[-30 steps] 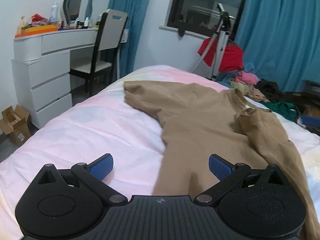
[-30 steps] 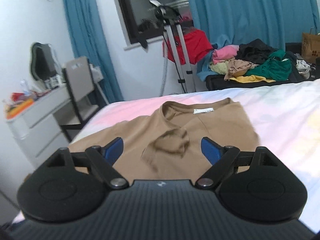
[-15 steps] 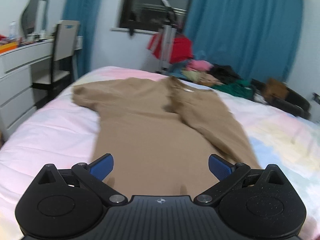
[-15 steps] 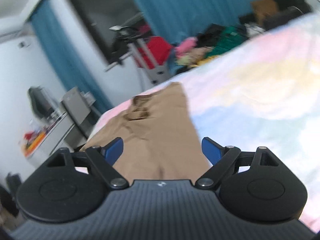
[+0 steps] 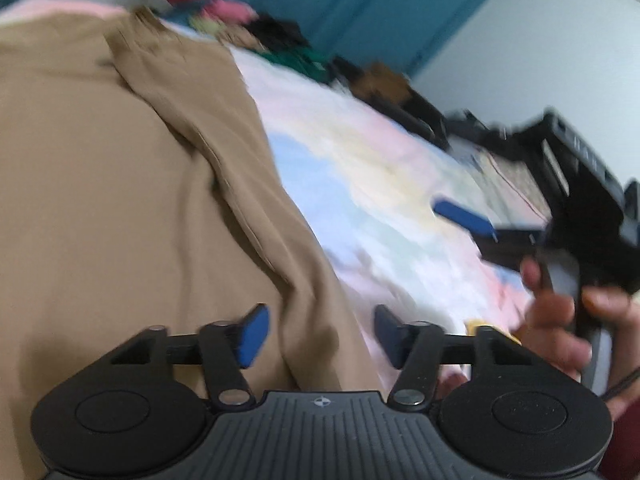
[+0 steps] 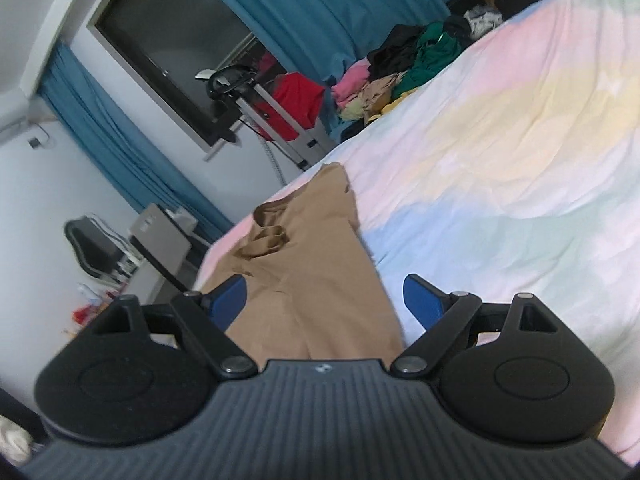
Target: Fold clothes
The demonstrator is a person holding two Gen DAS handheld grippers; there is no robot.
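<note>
A tan shirt (image 5: 120, 184) is seen spread out on a bed (image 6: 500, 140) covered with a pastel sheet of pink, yellow and blue patches. The shirt's right edge is folded over toward its middle, so that a long ridge of doubled cloth is formed along that side, and the collar (image 6: 266, 236) is found at the shirt's far end, with a rumpled sleeve lying just below it.

The left gripper (image 5: 316, 334) is held over the near right edge of the shirt, and its jaws are closing; the shirt's folded edge is seen between the blue pads (image 5: 252, 334), which are not yet pressed against the cloth. The right gripper (image 6: 324, 304) is held over the near end of the shirt with its jaws spread wide, and nothing is clamped between them, though the tan cloth is seen in the gap. In the left wrist view, blurred, the right gripper (image 5: 560, 208) is also shown to the right of the shirt, above the sheet, carried by a hand (image 5: 568, 328).

Beyond the shirt's collar end, a heap of coloured clothes (image 6: 400, 68) is seen past the bed, with blue curtains (image 6: 320, 12) behind it, a dark window (image 6: 168, 52), and a red garment (image 6: 296, 104) hung on a stand. A chair (image 6: 160, 240) is seen to the left of the shirt.
</note>
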